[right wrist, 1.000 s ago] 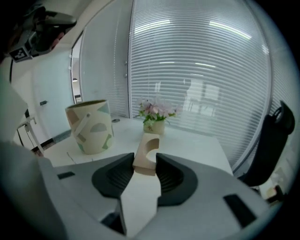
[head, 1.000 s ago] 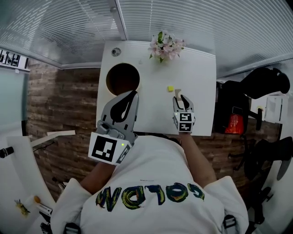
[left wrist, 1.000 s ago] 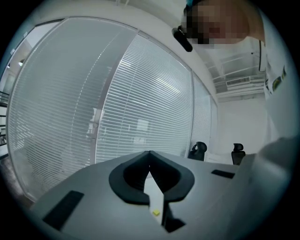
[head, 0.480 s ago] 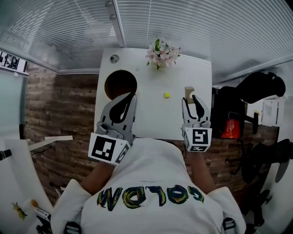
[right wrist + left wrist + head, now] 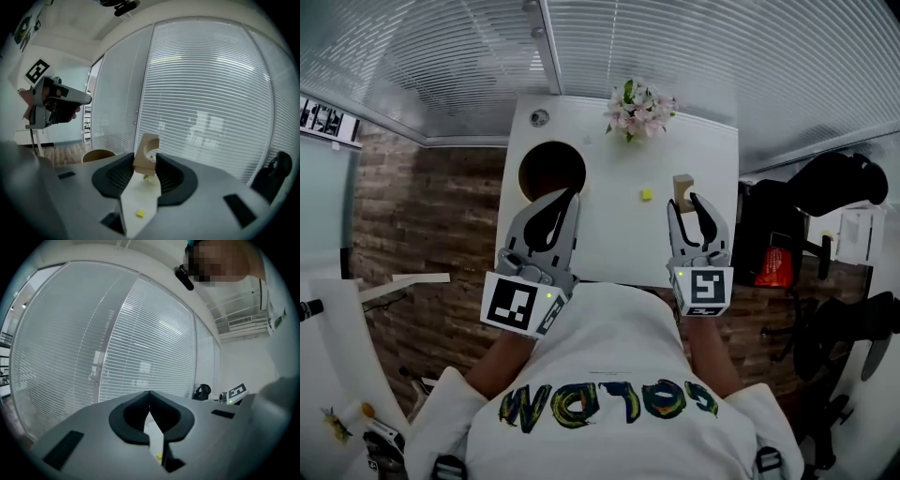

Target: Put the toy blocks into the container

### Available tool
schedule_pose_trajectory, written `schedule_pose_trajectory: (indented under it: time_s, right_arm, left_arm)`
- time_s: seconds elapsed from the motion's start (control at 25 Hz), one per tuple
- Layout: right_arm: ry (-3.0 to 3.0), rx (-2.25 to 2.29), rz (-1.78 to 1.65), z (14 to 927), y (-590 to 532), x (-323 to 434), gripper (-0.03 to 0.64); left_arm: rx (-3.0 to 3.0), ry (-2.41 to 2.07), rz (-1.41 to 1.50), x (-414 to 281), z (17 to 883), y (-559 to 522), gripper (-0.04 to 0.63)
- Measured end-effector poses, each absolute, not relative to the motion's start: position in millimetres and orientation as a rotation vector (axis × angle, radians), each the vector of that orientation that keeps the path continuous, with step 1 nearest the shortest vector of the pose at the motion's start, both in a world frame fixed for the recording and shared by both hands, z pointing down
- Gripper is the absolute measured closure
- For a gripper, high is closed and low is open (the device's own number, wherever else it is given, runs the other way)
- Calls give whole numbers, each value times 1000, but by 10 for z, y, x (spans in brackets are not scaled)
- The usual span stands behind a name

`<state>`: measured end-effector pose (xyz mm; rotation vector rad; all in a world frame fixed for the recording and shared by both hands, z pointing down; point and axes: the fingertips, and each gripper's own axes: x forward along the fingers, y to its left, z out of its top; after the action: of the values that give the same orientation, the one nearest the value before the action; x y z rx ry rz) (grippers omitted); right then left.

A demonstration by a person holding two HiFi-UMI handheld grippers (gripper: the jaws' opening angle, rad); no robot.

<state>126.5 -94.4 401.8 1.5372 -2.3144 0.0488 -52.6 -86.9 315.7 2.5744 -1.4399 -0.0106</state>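
A pale wooden block with an arched cut-out (image 5: 146,153) is clamped between the jaws of my right gripper (image 5: 146,165), lifted above the white table (image 5: 609,234). In the head view the block (image 5: 682,186) pokes out past the right gripper (image 5: 685,201) near the table's right side. One small yellow block (image 5: 647,195) (image 5: 139,213) lies on the table left of it. The round brown container (image 5: 551,169) (image 5: 98,154) stands at the table's left. My left gripper (image 5: 569,194) (image 5: 149,395) hangs shut and empty just in front of the container.
A bunch of pink and white flowers (image 5: 639,104) stands at the table's far edge. A small round grey object (image 5: 540,117) sits at the far left corner. Black office gear (image 5: 839,178) and an orange item (image 5: 781,257) lie right of the table.
My right gripper has risen from the table with the wooden block in its jaws and shifted a little to the right. The left gripper has stayed put.
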Motion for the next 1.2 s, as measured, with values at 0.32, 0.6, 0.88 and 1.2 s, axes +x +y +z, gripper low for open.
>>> schedule_pose_trajectory:
  time_s: [0.32, 0.6, 0.88, 1.2]
  right_arm:
    - [-2494, 1326, 57, 3987, -972, 494, 465]
    - [-2558, 1204, 59, 3994, -914, 82, 465]
    - [-2574, 1012, 91, 4385, -1037, -368, 465]
    - [-2475, 790, 101, 5230, -1362, -1081, 465]
  left_arm:
    - [2488, -1576, -18, -936, 3171, -747, 588]
    - [2431, -1654, -30, -1203, 3178, -643, 588]
    - [2419, -1661, -23, -1268, 3216, -595, 588]
    - [2409, -1659, -14, -1313, 3261, -559, 588]
